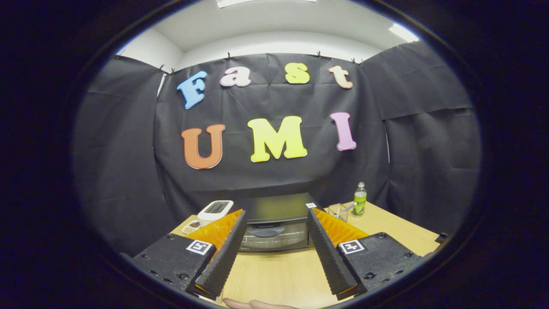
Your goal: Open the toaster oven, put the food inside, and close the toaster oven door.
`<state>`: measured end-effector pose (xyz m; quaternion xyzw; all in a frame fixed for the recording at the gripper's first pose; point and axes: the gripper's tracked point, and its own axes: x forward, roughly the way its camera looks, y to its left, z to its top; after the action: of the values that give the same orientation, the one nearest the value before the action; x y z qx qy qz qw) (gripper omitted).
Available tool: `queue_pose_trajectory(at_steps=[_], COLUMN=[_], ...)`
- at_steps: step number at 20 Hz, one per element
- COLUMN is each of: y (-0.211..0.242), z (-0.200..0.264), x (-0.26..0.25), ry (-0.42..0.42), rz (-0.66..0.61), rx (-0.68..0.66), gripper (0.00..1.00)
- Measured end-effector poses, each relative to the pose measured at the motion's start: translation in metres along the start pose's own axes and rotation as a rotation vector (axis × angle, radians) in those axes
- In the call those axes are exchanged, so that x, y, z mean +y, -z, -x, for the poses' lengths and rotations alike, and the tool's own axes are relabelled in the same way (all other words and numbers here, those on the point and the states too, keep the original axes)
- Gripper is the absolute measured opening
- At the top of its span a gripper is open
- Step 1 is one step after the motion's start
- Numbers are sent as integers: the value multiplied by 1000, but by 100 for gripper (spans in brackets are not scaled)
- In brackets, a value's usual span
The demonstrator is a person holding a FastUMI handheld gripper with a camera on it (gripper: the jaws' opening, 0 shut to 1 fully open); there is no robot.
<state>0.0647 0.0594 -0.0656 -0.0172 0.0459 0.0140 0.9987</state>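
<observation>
- A person's fingertips [253,304] show at 6 o'clock, just under the gripper, on the near edge of the table [274,274].
- The gripper [275,216] hangs above the table with its fingers spread wide and nothing between them: released, touching nothing.
- Dead ahead at 12 o'clock, framed in the gap between the fingers, stands the oven [274,223], well apart from the tips. Its door [274,240] looks shut, the handle [266,232] across its top.
- Beyond the left finger at 11 o'clock sit a white scale [215,210] and a small dish [191,225]; whether the dish holds the food I cannot tell.
- Beyond the right finger at 1 o'clock stand a glass [338,211] and a bottle [360,199].
- By my judgement nothing is done yet: opening, loading and closing all remain.
</observation>
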Motion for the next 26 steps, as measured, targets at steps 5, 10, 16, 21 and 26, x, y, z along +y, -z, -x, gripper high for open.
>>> queue_pose_trajectory(at_steps=[5, 10, 16, 21, 26], y=[-49, -60, -52, -54, -52], z=[35, 60, 60, 63, 64], x=[-5, -3, 0, -10, -5], ry=[9, 5, -1, 20, 8], rz=[26, 57, 53, 49, 68], rx=[-70, -122, -101, -104, -106], gripper=[92, 92, 92, 92, 92])
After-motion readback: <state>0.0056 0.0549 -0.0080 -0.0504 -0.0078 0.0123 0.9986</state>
